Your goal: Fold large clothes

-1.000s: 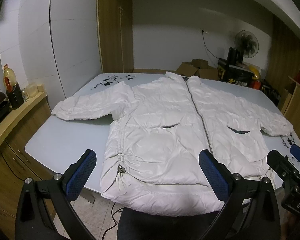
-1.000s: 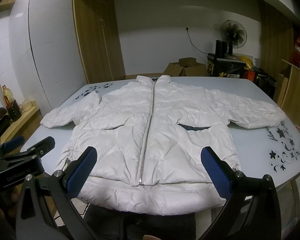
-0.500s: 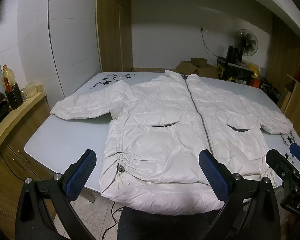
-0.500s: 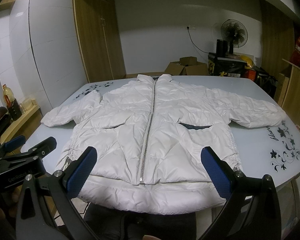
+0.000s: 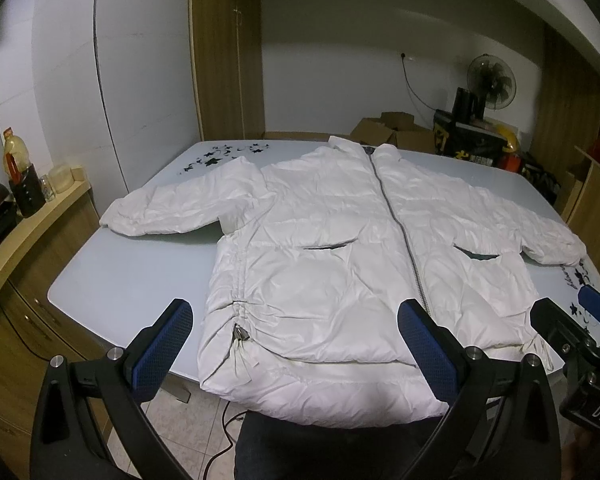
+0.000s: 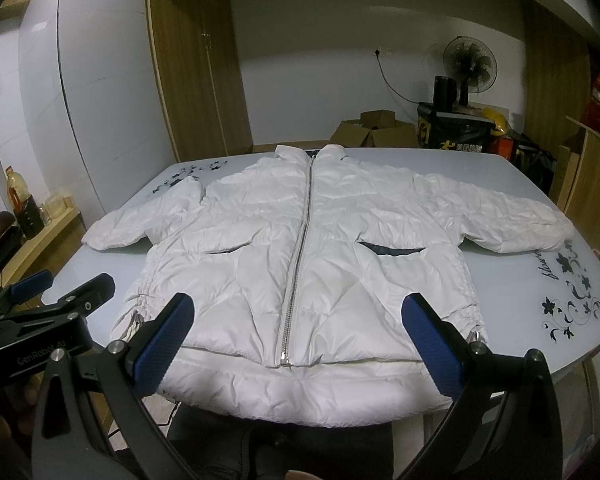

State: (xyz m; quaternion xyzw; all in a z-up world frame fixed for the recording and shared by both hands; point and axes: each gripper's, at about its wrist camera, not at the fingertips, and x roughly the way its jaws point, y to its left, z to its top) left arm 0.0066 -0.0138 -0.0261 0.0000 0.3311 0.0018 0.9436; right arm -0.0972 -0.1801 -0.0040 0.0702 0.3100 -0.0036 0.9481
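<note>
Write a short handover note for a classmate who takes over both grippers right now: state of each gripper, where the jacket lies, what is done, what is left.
Left gripper: open, holding nothing, hovering above the near hem on the jacket's left half.
Right gripper: open, holding nothing, hovering above the near hem around the zipper.
White puffer jacket: flat on the pale table, front up, zipped, collar at the far side, both sleeves spread outward, hem hanging slightly over the near edge.
Done: jacket laid out; no fold made.
Left: every fold; probably start by bringing the sleeves in over the body.
</note>
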